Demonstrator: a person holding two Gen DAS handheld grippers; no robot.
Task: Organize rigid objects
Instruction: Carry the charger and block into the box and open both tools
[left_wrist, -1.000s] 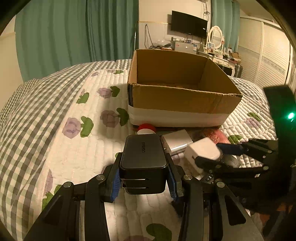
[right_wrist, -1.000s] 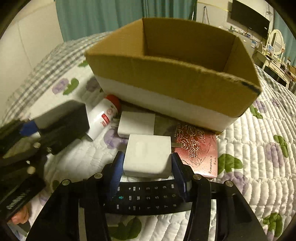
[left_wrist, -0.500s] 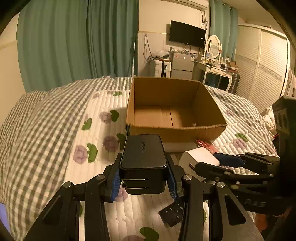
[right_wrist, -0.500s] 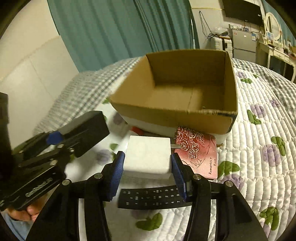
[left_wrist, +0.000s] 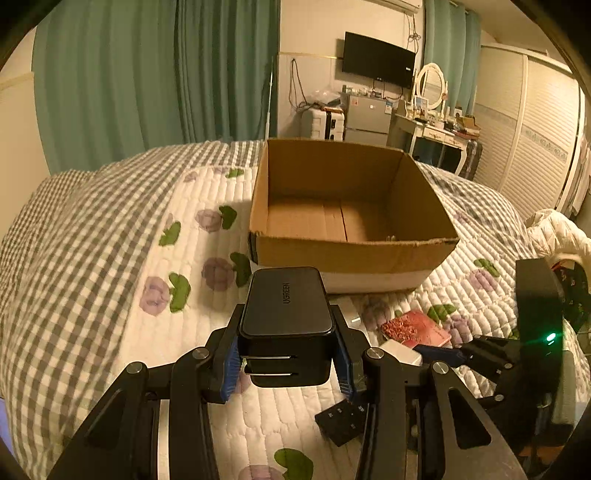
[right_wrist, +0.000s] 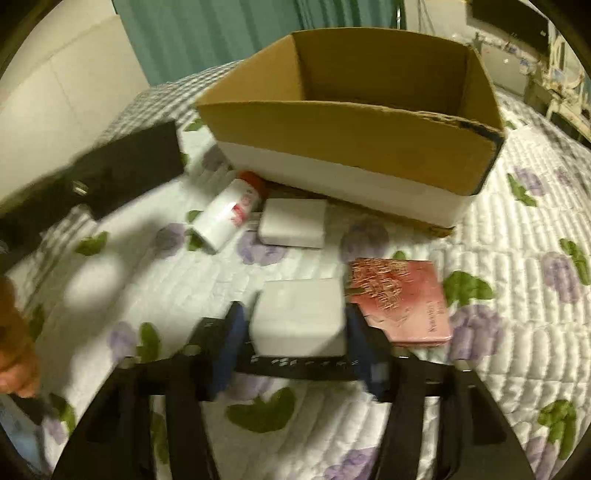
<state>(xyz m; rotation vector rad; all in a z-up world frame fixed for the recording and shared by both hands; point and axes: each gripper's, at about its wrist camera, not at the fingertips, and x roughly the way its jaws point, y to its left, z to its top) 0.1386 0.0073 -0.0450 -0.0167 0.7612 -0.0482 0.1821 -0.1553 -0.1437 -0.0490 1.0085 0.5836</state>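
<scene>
Black plastic fills the nearest part of the left wrist view: the left tongs (left_wrist: 286, 356) are clamped on a black charger (left_wrist: 286, 321), its 2 metal prongs facing the camera, held above the quilted bed (left_wrist: 110, 258). In the right wrist view the right tongs (right_wrist: 295, 332) are closed on a white charger block (right_wrist: 299, 315), held just above a black remote (right_wrist: 295, 367) lying on the quilt. Just right of the white block lies a red embossed booklet (right_wrist: 400, 302). Farther on, a second white block (right_wrist: 291, 223) and a white bottle (right_wrist: 227, 214) with a red cap lie side by side on the quilt, close in front of the cardboard box (right_wrist: 351, 129). The box stands open on the bed, beyond both held chargers. Behind it, in the left wrist view, hang green curtains (left_wrist: 147, 81), and a wall television (left_wrist: 378, 61) sits above a cluttered dresser.
</scene>
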